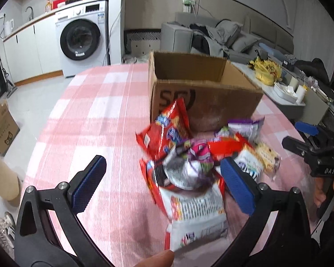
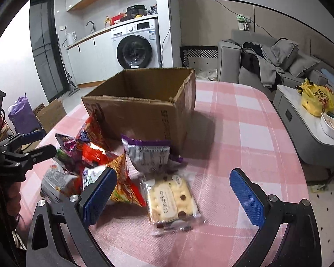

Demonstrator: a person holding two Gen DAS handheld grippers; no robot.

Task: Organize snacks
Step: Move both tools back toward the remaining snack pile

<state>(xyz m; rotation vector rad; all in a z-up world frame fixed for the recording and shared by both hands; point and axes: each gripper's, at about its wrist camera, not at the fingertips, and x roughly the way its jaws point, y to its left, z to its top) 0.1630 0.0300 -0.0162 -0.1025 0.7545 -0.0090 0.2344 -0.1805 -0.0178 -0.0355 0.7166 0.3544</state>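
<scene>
Closest to my left gripper (image 1: 162,182), spread wide and empty, sits the heap of snack packets (image 1: 189,166) on the pink checked table (image 1: 95,120) before the open cardboard box (image 1: 202,93), while my right gripper (image 2: 173,195) gapes empty around a cracker pack (image 2: 171,200).

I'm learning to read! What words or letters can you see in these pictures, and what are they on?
"SF": on the front of the cardboard box, partly hidden by a red snack bag.
"DAS": on the right gripper, read with some doubt.
Print on the box's side: too blurred.
Snack packets, cracker pack, yellow bag, washing machine: too small or blurred.
</scene>
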